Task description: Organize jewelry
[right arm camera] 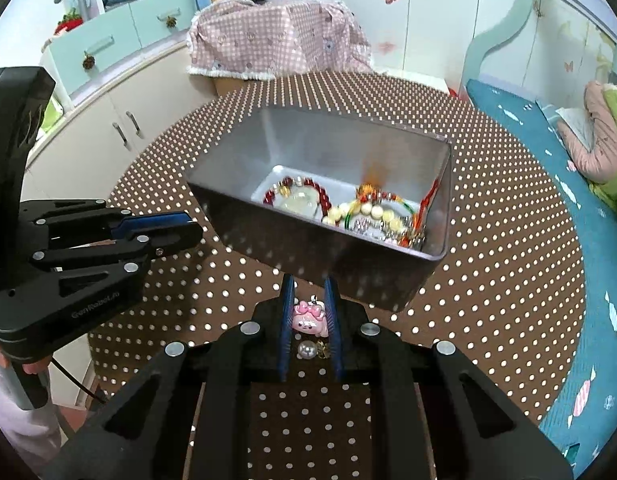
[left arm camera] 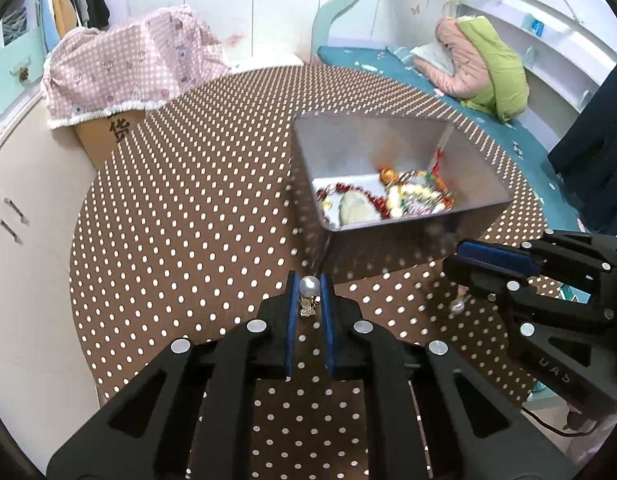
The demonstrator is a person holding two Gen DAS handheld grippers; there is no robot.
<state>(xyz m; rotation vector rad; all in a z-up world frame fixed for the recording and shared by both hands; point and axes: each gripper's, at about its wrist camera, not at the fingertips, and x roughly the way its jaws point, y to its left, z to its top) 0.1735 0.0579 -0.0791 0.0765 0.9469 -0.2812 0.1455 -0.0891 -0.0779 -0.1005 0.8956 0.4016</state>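
A grey metal box (left arm camera: 474, 156) (right arm camera: 438, 196) stands on the brown polka-dot table and holds several bead bracelets (left arm camera: 400, 196) (right arm camera: 372, 212) and a pale stone pendant (right arm camera: 298, 202). My left gripper (left arm camera: 309, 286) is shut on a pearl earring (left arm camera: 309, 286), just in front of the box's near corner. My right gripper (right arm camera: 309, 300) is shut on a pink cartoon charm (right arm camera: 307, 318) with a pearl (right arm camera: 307, 349) hanging below it, close to the box's front wall. The right gripper (left arm camera: 464, 268) also shows in the left wrist view, its pearl (left arm camera: 456, 305) dangling. The left gripper (right arm camera: 184, 228) shows at the left of the right wrist view.
The round table (left arm camera: 188, 200) (right arm camera: 508, 280) has a pink checked cloth over a cardboard box (left arm camera: 120, 76) (right arm camera: 276, 44) behind it. White cabinets (left arm camera: 24, 208) stand to the left. A teal bed with a pink and green jacket (left arm camera: 480, 64) lies to the right.
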